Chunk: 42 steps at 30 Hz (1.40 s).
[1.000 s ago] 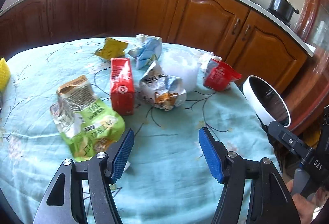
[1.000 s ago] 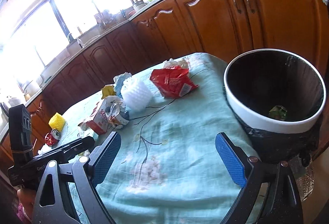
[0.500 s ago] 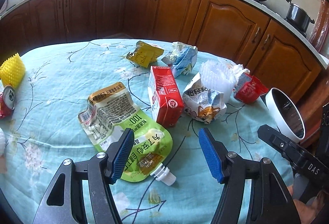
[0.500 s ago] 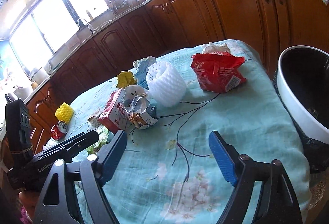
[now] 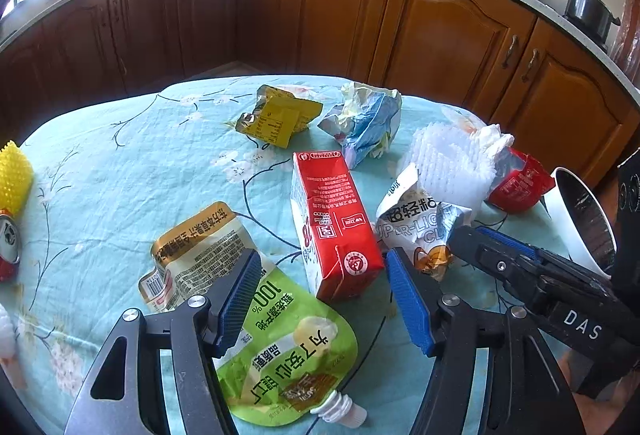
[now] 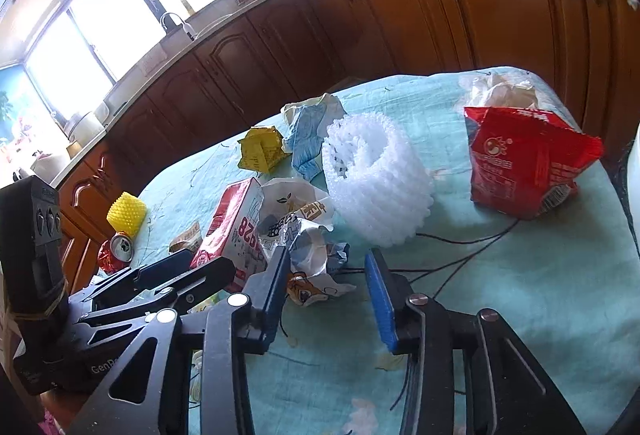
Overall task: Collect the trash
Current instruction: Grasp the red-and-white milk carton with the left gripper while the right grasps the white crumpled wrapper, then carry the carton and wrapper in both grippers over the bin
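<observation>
Trash lies on a light blue flowered tablecloth [image 5: 120,171]. My left gripper [image 5: 324,299] is open above the near end of a red carton [image 5: 332,219] and a green spouted pouch [image 5: 280,347]; its pads touch neither. My right gripper [image 6: 328,287] is closing, with the near end of a crumpled white wrapper [image 6: 304,235] between its jaws. The left pad is at the wrapper's edge and the right pad stands clear of it. In the left wrist view the right gripper [image 5: 500,263] reaches in from the right, by that wrapper [image 5: 420,227].
Behind the wrapper sit a white foam net [image 6: 376,187], a red snack bag [image 6: 528,167], a blue-white wrapper [image 6: 308,135] and a yellow wrapper [image 6: 260,151]. A yellow foam net [image 6: 126,213] and a red can [image 6: 118,249] lie far left. A white-rimmed bin [image 5: 576,219] stands off the table's right edge.
Both grippers have moved in toward the trash pile. The right gripper's jaws have narrowed from wide open around the white wrapper. The bin has slid out to the right wrist view's edge.
</observation>
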Motion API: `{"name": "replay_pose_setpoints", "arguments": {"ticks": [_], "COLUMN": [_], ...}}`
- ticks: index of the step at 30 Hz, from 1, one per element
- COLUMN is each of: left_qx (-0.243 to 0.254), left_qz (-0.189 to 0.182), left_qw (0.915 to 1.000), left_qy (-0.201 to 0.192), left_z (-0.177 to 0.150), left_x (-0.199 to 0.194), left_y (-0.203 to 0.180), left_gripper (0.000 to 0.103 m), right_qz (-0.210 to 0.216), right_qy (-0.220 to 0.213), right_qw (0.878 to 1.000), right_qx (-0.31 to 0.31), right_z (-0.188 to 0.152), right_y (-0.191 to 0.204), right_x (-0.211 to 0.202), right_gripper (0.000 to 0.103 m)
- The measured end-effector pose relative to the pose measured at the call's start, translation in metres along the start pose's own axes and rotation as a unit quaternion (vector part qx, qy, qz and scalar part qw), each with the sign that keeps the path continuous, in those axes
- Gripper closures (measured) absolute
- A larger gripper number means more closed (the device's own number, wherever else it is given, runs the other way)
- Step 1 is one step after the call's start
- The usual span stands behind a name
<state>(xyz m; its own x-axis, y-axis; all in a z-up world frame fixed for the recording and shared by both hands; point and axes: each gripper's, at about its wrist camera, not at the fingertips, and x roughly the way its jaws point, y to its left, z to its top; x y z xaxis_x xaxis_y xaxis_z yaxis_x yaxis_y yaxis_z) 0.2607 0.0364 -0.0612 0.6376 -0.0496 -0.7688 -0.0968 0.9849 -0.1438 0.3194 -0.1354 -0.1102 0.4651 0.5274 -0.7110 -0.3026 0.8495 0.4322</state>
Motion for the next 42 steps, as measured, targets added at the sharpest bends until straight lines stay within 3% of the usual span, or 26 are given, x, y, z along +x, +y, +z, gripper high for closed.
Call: {"name": "replay_pose_setpoints", "arguments": {"ticks": [2,4,5,7,9,19,24,28,31,33,42], "left_qx": [-0.002,0.001,0.003,0.012,0.018,0.032,0.025,0.023,0.025,0.027,0.053], "left_qz": [-0.002,-0.010,-0.014,-0.010,-0.014,-0.030,-0.031,-0.033,-0.035,-0.037,-0.075], "left_qw": [1.0000,0.9999,0.9998,0.9998,0.9997,0.9989,0.9991,0.9991,0.9989,0.9987,0.9954], "left_qy": [0.006,0.011,0.014,0.008,0.002,-0.015,-0.013,-0.014,-0.017,-0.021,-0.026], "left_z": [0.000,-0.001,-0.002,-0.003,-0.006,-0.016,-0.020,-0.019,-0.019,-0.019,-0.026], "left_x": [0.007,0.011,0.013,0.013,0.009,-0.009,-0.010,-0.013,-0.017,-0.020,-0.038], "left_y": [0.001,0.000,-0.001,-0.004,-0.008,-0.018,-0.011,-0.011,-0.013,-0.015,-0.043], "left_gripper": [0.042,0.067,0.074,0.074,0.074,0.074,0.074,0.074,0.074,0.074,0.074], "right_qz": [0.007,0.009,0.010,0.009,0.010,0.015,0.025,0.020,0.017,0.014,-0.001], "right_qy": [0.006,0.002,0.001,0.000,-0.002,-0.007,-0.002,0.005,0.011,0.004,-0.039], "right_qw": [1.000,1.000,1.000,1.000,1.000,1.000,1.000,1.000,1.000,1.000,0.999], "right_qx": [-0.002,-0.009,-0.011,-0.014,-0.012,-0.001,0.000,-0.006,-0.009,-0.014,0.003], "right_z": [0.000,-0.002,-0.002,-0.004,-0.007,-0.019,-0.015,-0.010,-0.011,-0.013,-0.029], "right_y": [-0.001,0.000,-0.001,-0.001,-0.002,-0.011,-0.006,-0.002,-0.001,0.000,-0.020], "right_x": [0.004,0.001,0.000,-0.004,-0.010,-0.036,-0.030,-0.016,-0.012,-0.018,-0.082], "right_gripper": [0.079,0.083,0.086,0.096,0.100,0.102,0.080,0.080,0.088,0.100,0.103]}}
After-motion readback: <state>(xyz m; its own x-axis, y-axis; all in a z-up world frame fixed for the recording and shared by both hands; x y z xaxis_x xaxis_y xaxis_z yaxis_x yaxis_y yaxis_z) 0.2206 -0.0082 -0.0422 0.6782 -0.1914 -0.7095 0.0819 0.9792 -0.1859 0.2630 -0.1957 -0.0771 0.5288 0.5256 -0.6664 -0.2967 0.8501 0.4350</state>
